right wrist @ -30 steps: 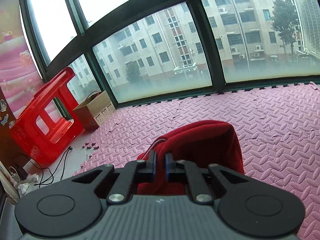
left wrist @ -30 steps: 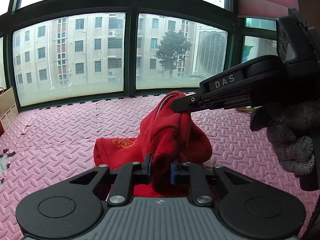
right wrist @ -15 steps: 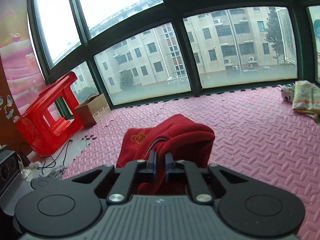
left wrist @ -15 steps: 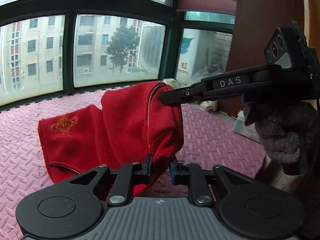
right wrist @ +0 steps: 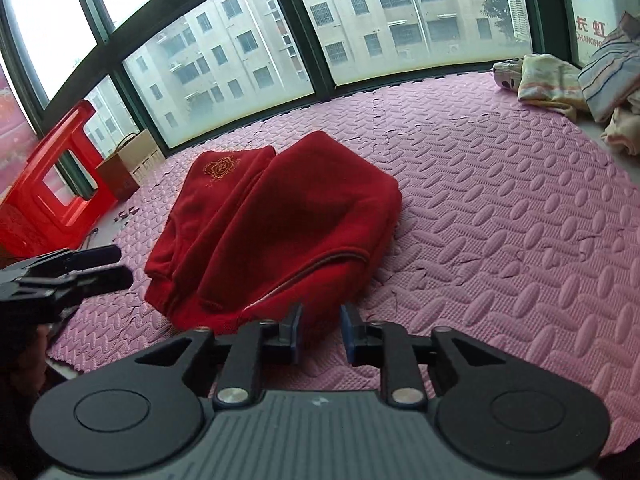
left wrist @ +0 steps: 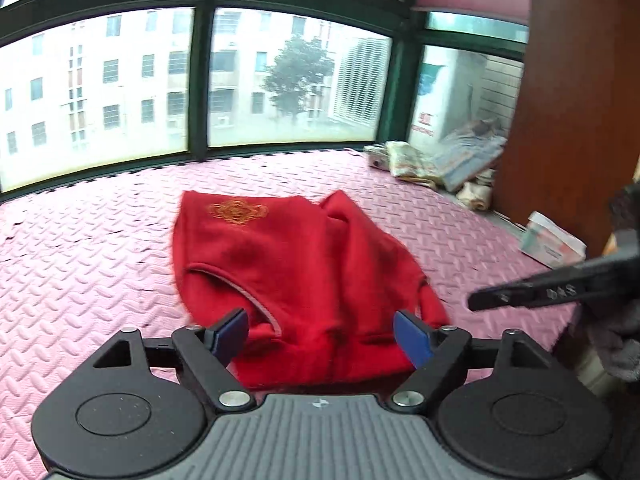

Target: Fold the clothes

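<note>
red garment (left wrist: 304,276) dropped onto pink mat (left wrist: 80,264); both grippers released

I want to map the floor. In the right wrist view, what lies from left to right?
Red stool → cardboard box → red garment → pile of pale cloths.

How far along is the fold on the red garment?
Done: the red garment lies on the pink mat, doubled over itself, gold emblem showing at the far end. In hand: nothing; left gripper and right gripper are both open, clear of the cloth. Left: the near hem still looks bunched; probably flattening or another fold.
</note>
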The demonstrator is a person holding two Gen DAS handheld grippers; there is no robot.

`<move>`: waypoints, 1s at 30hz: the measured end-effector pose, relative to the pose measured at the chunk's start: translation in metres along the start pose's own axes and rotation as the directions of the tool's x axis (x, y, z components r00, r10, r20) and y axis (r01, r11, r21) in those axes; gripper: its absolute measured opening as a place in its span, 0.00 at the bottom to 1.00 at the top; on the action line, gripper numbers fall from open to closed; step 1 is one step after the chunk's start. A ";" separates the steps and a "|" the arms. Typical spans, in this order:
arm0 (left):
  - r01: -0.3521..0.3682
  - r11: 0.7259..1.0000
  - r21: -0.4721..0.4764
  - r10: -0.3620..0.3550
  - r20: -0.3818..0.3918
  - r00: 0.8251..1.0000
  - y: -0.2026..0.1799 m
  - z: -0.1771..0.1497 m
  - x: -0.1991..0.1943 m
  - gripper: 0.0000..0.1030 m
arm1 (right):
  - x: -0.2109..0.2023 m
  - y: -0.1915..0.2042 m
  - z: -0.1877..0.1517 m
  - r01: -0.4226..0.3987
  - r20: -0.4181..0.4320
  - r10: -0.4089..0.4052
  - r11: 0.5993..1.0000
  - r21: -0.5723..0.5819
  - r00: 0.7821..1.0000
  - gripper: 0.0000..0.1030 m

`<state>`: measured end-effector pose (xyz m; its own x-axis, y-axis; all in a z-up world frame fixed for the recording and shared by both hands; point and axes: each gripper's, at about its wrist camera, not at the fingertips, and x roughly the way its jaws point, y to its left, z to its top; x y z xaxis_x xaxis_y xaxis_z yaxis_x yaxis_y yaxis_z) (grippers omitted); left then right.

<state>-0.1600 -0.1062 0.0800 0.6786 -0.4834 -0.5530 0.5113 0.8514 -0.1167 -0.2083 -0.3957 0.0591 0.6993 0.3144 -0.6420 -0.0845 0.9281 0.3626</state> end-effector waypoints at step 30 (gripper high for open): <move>0.164 0.954 -0.252 -0.215 -0.189 0.958 0.032 -0.025 -0.039 0.11 | -0.046 0.042 -0.027 -0.256 -0.121 0.239 0.955 -0.148 0.963 0.08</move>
<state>-0.1836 -0.0553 0.0776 0.4408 -0.6078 -0.6605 0.4665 0.7838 -0.4100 -0.2631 -0.3654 0.0856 0.5679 0.5492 -0.6131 -0.3644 0.8356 0.4110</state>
